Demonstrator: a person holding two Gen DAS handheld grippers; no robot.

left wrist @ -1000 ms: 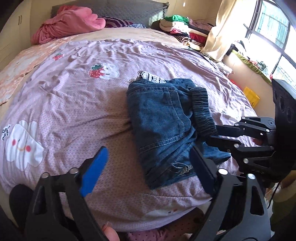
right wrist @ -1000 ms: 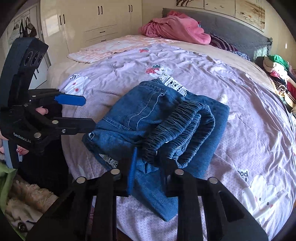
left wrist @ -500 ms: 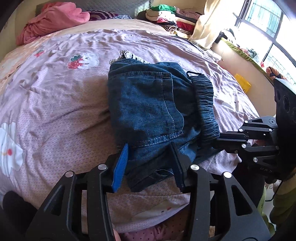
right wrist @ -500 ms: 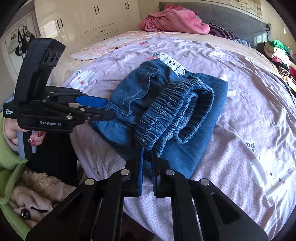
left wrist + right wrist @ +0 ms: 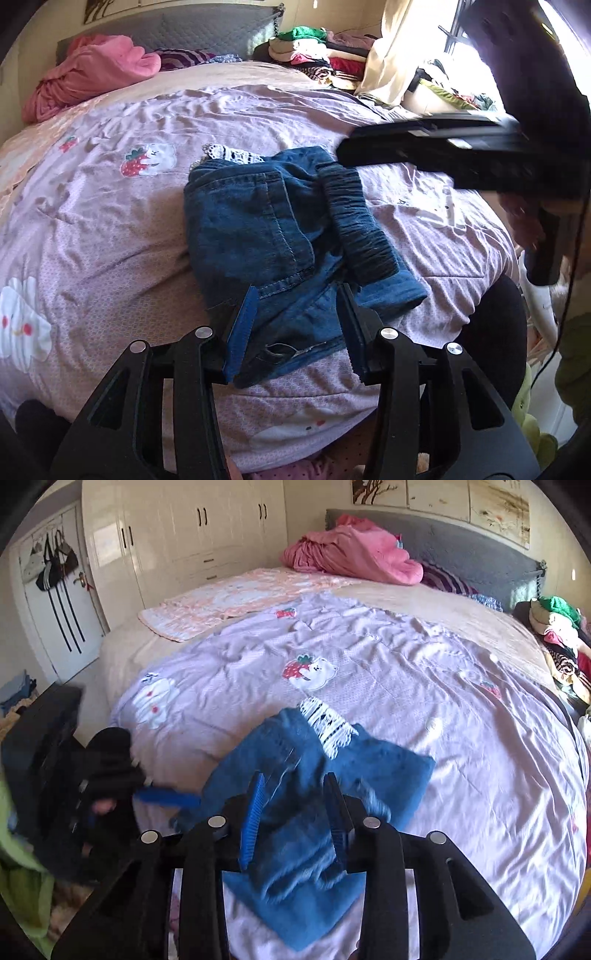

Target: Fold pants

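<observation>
Since the earlier frames the right gripper (image 5: pixel 295 812) has lifted off the elastic waistband (image 5: pixel 356 221), its jaws having just been opening; they now stand narrowly apart, empty, above the denim. Folded jeans (image 5: pixel 266 236) lie on the lilac bedspread (image 5: pixel 110 229), near its edge at 6 o'clock. Left gripper (image 5: pixel 299 321) pinches the jeans' near hem between its part-closed pads.

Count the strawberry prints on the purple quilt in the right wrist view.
3. One strawberry by the peach blanket at the far edge, one beside the bear print mid-quilt, one toward the right. The jeans may hide others.
</observation>
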